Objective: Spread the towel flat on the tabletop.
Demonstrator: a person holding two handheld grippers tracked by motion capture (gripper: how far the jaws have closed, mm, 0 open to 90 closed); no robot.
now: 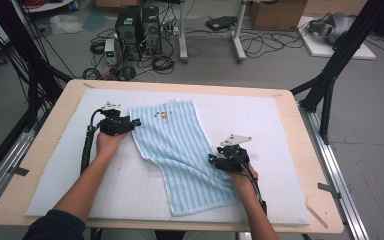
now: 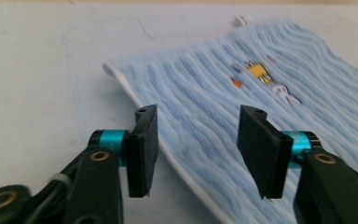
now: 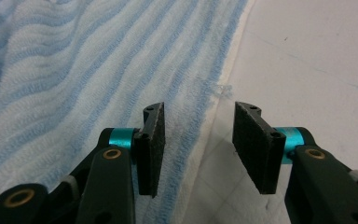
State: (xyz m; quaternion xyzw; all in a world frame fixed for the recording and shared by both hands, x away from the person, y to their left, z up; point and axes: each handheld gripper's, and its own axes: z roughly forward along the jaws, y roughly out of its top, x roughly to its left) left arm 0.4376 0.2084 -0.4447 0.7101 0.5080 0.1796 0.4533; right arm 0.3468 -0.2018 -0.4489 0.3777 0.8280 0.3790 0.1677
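Towel (image 1: 182, 155): a light blue and white striped cloth, lying flat on the mat (image 1: 55, 180) near its middle, running from 11 o'clock down to 5 o'clock, with a diagonal crease across its middle.
Towel detail: a small yellow and orange motif (image 2: 259, 72) is seen near the far end, with a white tag at that edge; a white hem runs along each long side.
Left gripper (image 2: 196, 140): held at the towel's far left edge, about 10 o'clock on the mat; jaws apart over the hem, nothing clamped.
Right gripper (image 3: 198, 135): held at the towel's right edge, about 4 o'clock; jaws apart astride the hem, nothing pinched.
Step in hand: both edges appear to be lined up for a pinch, likely for folding or straightening.
Doing it well: each hem should be taken fully between the pads, low to the mat, so that one layer is caught; both edges should be lifted evenly.
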